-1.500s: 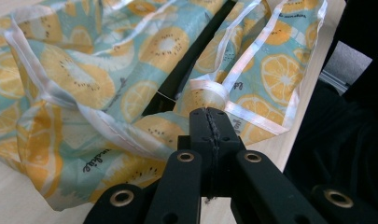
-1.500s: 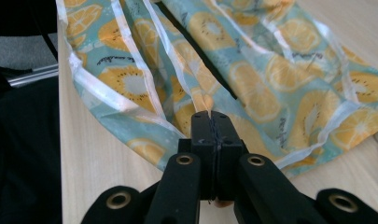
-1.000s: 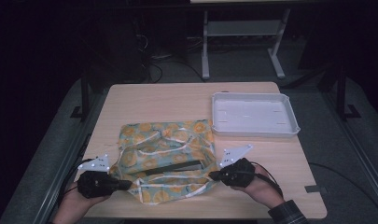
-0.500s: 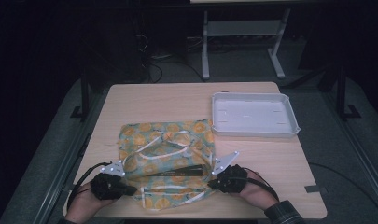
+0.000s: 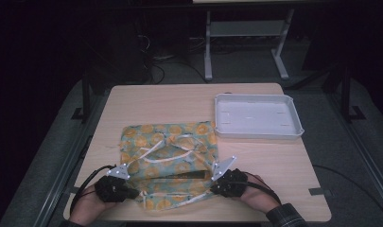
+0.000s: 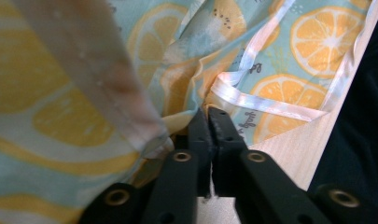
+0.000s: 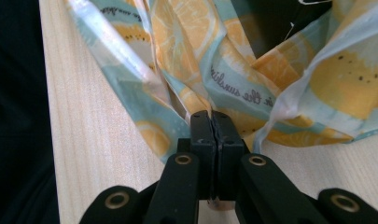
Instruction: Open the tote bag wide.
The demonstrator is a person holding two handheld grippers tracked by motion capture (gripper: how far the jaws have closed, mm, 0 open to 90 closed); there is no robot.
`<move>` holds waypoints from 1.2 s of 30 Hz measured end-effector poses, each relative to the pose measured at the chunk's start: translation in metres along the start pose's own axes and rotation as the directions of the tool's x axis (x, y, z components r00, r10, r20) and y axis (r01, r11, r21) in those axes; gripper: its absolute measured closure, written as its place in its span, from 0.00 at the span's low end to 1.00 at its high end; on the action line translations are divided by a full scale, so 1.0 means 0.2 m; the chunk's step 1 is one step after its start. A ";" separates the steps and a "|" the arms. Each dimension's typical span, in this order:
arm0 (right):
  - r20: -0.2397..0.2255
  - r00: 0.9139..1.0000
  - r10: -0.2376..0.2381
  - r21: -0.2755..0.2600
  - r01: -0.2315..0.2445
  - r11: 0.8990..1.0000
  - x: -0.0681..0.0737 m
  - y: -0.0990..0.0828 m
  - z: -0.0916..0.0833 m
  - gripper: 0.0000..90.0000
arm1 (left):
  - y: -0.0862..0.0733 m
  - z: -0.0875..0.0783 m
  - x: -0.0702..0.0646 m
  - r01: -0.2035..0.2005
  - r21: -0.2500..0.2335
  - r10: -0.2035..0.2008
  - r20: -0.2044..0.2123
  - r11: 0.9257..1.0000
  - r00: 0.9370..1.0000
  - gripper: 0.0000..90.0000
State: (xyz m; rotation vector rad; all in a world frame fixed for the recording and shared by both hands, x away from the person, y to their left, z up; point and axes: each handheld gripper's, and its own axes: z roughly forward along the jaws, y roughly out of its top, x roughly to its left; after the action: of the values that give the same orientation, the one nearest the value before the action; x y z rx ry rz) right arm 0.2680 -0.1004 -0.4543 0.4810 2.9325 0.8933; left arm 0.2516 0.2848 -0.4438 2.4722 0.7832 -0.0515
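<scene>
A fabric bag (image 5: 170,151) printed with orange slices, with white ribbon handles, lies on the wooden table (image 5: 179,104). Its dark opening faces the near edge. My left gripper (image 5: 134,193) grips the bag's near left corner. In the left gripper view its jaws (image 6: 208,112) pinch a fold of the cloth (image 6: 289,88); they have just been opening slightly, and the fabric is still between them. My right gripper (image 5: 213,187) holds the near right corner. In the right gripper view its jaws (image 7: 211,114) are pressed together on the printed cloth (image 7: 252,93).
A shallow white tray (image 5: 257,135) stands at the table's far right, just beyond the bag's right corner. Bare tabletop lies behind and to the left of the bag. The near table edge is right under both hands.
Both hands have sunk toward the table with the bag's near edge. The bag now lies lower and flatter, with its opening narrower.
</scene>
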 end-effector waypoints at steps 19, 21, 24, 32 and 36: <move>-0.005 1.000 0.003 0.000 -0.003 1.000 0.00 0.00 0.00 0.98 | 0.21 -0.21 -0.04 -0.099 -0.203 0.082 -0.089 0.974 0.993 0.55; -0.007 1.000 0.003 -0.001 -0.003 1.000 0.00 0.00 0.00 0.98 | 0.23 -0.19 -0.03 -0.107 -0.196 0.089 -0.101 0.975 0.991 0.51; -0.008 1.000 0.002 0.000 -0.002 1.000 0.00 0.00 0.00 0.98 | 0.25 -0.15 -0.01 -0.117 -0.161 0.100 -0.114 0.980 0.989 0.47; -0.011 1.000 -0.001 0.000 0.001 1.000 0.00 0.00 0.00 0.98 | 0.23 -0.09 0.01 -0.118 -0.111 0.100 -0.156 0.987 0.983 0.40; -0.012 1.000 0.000 0.000 0.000 1.000 0.00 0.00 0.00 0.98 | 0.21 -0.07 0.01 -0.115 -0.089 0.100 -0.160 0.989 0.982 0.38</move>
State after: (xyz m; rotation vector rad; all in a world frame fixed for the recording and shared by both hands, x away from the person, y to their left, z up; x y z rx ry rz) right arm 0.2684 -0.1003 -0.4545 0.4775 2.9434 0.8988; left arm 0.2748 0.2639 -0.4115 2.4413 0.6968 0.2171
